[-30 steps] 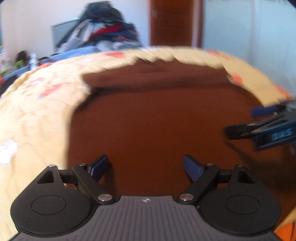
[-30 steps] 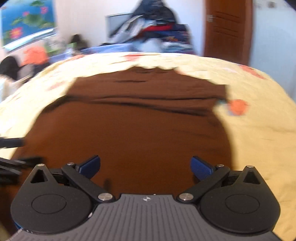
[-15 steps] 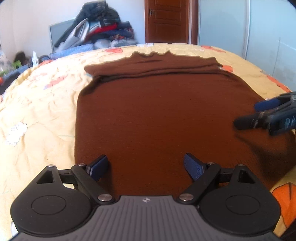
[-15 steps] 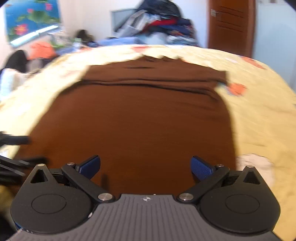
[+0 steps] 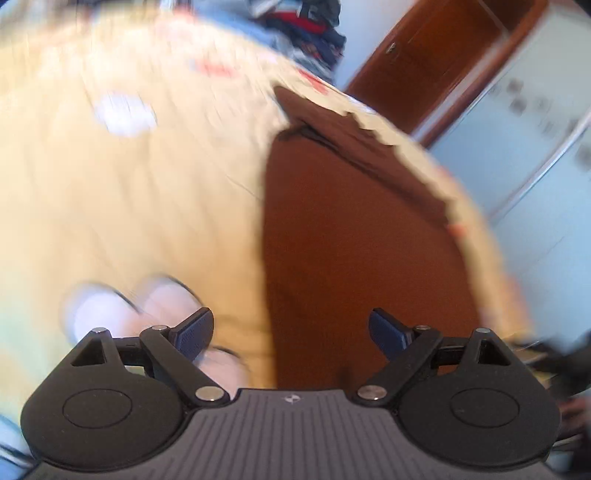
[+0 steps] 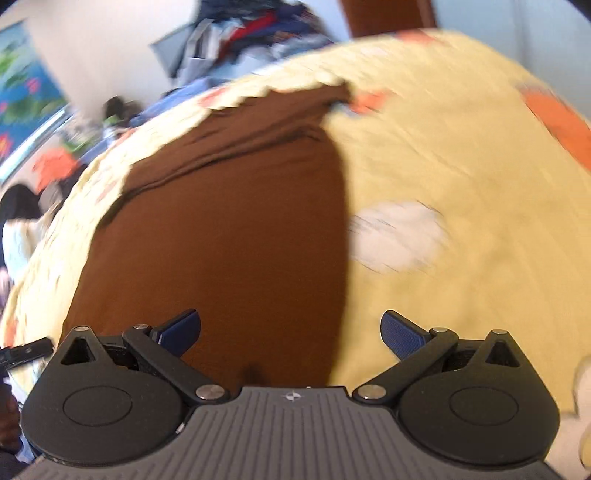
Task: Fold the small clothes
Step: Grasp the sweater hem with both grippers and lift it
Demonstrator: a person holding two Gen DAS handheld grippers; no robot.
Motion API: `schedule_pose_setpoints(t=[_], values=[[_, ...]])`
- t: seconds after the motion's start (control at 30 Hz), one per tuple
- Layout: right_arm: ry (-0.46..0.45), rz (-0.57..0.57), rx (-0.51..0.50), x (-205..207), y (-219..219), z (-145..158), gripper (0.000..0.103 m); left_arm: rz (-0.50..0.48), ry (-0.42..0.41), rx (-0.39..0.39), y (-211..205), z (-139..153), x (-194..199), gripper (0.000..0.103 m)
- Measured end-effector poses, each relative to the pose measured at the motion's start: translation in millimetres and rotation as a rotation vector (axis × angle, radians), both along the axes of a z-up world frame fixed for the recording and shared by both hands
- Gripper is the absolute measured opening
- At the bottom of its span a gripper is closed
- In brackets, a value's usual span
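- A brown garment (image 5: 354, 251) lies spread flat on a bed covered by a pale yellow bedspread (image 5: 129, 206) with orange and white printed patches.
- At the garment's far end, a band of its cloth is folded over on itself, forming a thicker ridge across its width.
- In the left wrist view, the left gripper (image 5: 291, 332) hovers over the garment's left edge; its jaws stand wide apart with nothing between them, one blue pad (image 5: 194, 332) over the bedspread and the other over brown cloth.
- In the right wrist view, the right gripper (image 6: 290, 334) hovers over the garment's right edge; its jaws are also wide apart and hold nothing, the left pad over the cloth and the right pad over the yellow bedspread (image 6: 461, 177).
- Both views are tilted and smeared by motion blur, so fine detail is lost.
- Part of the left gripper shows at the left margin of the right wrist view, and a dark blurred shape sits at the right margin of the left wrist view.
- Beyond the bed stand a heap of mixed clothes (image 6: 255, 33) and a brown wooden door (image 5: 436, 59).
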State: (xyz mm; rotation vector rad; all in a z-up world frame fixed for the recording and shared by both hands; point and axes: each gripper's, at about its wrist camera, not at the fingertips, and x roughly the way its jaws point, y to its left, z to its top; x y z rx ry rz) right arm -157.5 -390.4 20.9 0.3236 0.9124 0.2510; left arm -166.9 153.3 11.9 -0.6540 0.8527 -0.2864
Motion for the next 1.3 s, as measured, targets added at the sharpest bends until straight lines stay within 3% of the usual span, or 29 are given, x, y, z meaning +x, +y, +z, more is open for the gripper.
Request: schedule_pose_setpoints(t=[0.07,0.1,0.13,0.2,0.27,0.3,0.37,0.43,0.47,0.5,0.53,0.6,0.63,0.77,0.97,1.2,1.3], values=[[0.026,0.028,0.083,-1,-8,-2,0.103,-0.06,0.085,-0.256,6,-16,10,0.092],[0.067,0.064,0.16,4,-9,-5,0.103,-0.077,0.123,-0.339,5,-24,14,0.092],[0.12,0.111,0.264,7,-9,-9,0.103,-0.08,0.131,-0.372,3,-27,16,0.092],[0.213,0.181,0.412,9,-5,-23,0.103,-0.095,0.138,-0.364,-2,-25,19,0.091],[0.208,0.192,0.421,10,-1,-25,0.103,-0.095,0.15,-0.359,-6,-24,22,0.091],[0.209,0.185,0.426,10,-2,-25,0.103,-0.096,0.155,-0.35,-8,-23,25,0.087],[0.211,0.156,0.443,11,-6,-28,0.092,-0.105,0.167,-0.312,-10,-21,27,0.07],[0.222,0.154,0.406,11,-6,-32,0.056,-0.105,0.186,-0.287,-4,-21,26,0.049],[0.233,0.15,0.384,13,-7,-33,0.046,-0.105,0.196,-0.284,-3,-23,26,0.045],[0.241,0.146,0.371,13,-8,-35,0.032,-0.104,0.206,-0.28,-1,-24,27,0.037],[0.246,0.143,0.369,13,-10,-37,0.025,-0.102,0.217,-0.269,1,-26,27,0.027],[0.247,0.147,0.374,14,-17,-38,0.021,-0.115,0.235,-0.222,0,-26,27,0.012],[0.245,0.151,0.372,16,-17,-39,0.02,-0.121,0.236,-0.206,0,-26,28,0.01],[0.244,0.157,0.372,17,-22,-37,0.019,-0.15,0.228,-0.169,-5,-21,34,0.01],[0.174,0.154,0.468,24,-27,-18,0.019,-0.177,0.174,-0.169,-7,1,48,0.009],[0.08,0.19,0.545,47,-27,20,0.018,-0.187,0.042,-0.146,-3,45,77,0.009],[0.011,0.205,0.59,79,-27,36,0.015,-0.191,-0.053,-0.123,-1,70,111,0.009]])
